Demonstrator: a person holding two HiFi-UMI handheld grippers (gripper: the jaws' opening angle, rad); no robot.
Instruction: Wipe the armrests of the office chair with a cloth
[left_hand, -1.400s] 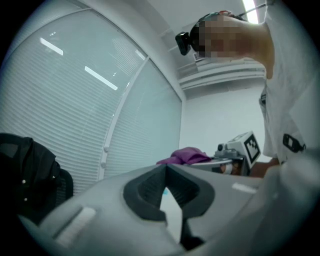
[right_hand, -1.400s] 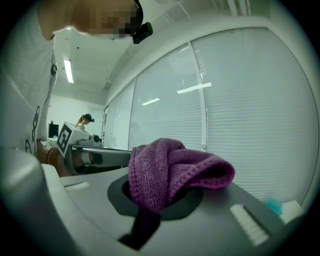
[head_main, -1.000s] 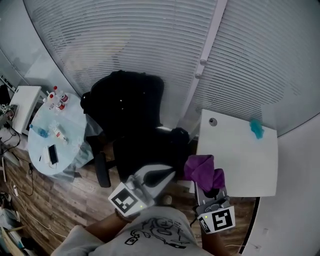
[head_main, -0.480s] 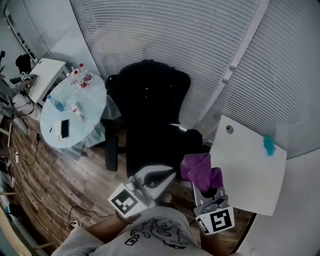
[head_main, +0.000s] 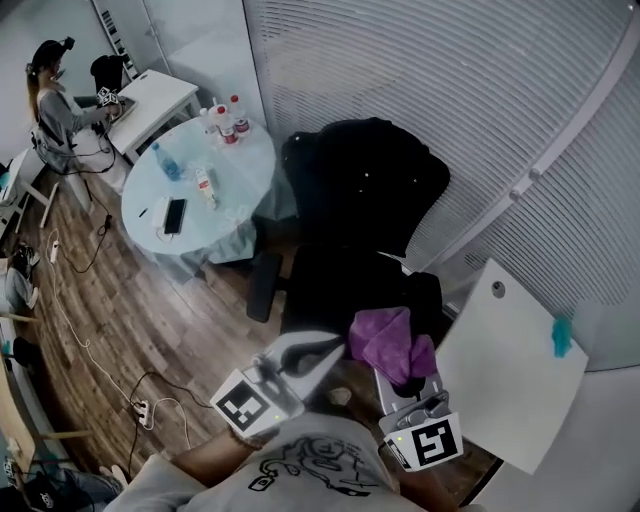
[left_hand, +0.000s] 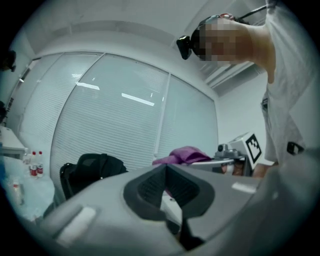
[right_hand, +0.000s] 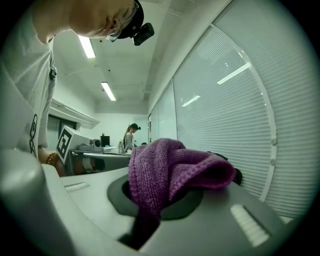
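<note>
My right claw (right_hand: 159, 197) grips the bunched purple cloth (head_main: 385, 340), centre frame; left claw (left_hand: 167, 187) closed, empty. Risk: loose folds could snag the chair armrest (head_main: 262, 285) and pull free.

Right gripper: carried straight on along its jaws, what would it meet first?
Most likely the black office chair, at its seat edge just beyond the purple cloth clamped in the right gripper; depth is unclear.
</note>
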